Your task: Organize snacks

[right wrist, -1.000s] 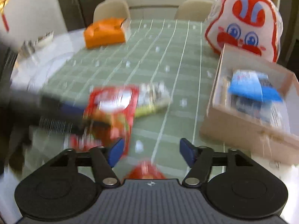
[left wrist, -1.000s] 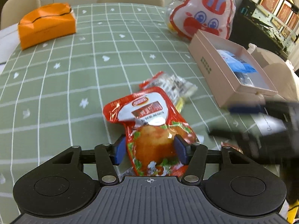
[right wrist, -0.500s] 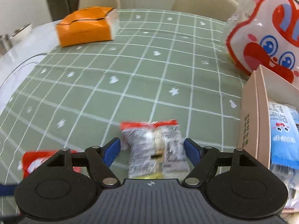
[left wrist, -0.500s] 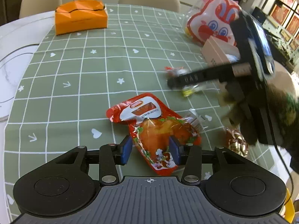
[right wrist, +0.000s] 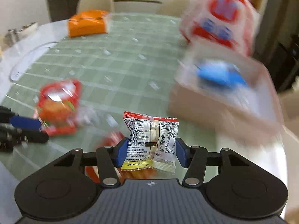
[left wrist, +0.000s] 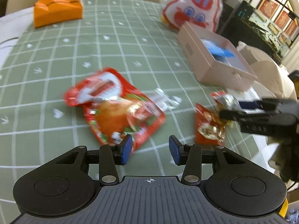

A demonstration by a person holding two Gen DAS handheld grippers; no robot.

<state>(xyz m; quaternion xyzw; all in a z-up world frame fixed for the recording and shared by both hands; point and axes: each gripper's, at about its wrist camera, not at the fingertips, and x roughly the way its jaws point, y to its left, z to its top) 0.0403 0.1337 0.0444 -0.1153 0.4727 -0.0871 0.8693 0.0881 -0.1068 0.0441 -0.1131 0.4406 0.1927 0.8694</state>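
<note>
My right claw (right wrist: 151, 152) grips the small clear snack packet (right wrist: 151, 140) by its two side edges, the red-banded end pointing away from me and the yellow end tucked back toward the claw body. It is lifted off the worktop (right wrist: 115, 69). The relation that matters is packet to pink box (right wrist: 220, 100): the box lies ahead and to my right, its open top facing up, a blue packet (right wrist: 220, 74) already inside. The packet's long axis runs forward along my fingers, so I judge I would carry it nose-first over the near wall and let it go above the free part of the box beside the blue packet. The near wall is the edge to clear; the view there is badly blurred, so I cannot tell how much room is left inside.

My left claw (left wrist: 150, 149) is spread wide and holds nothing. The big red pouch (left wrist: 114, 108) lies flat just ahead of it and slightly left, its long axis slanting from far-left to near-right, its near corner beside my left fingertip. A smaller red wrapper (left wrist: 207, 128) lies to the right of it, close to the worktop's edge and near my right claw. The left claw is nearer the pouch, and the green cloth behind it is open. A rabbit-faced bag (left wrist: 192, 5) stands behind the box, and an orange pack (left wrist: 58, 7) sits well apart at the far side.
</note>
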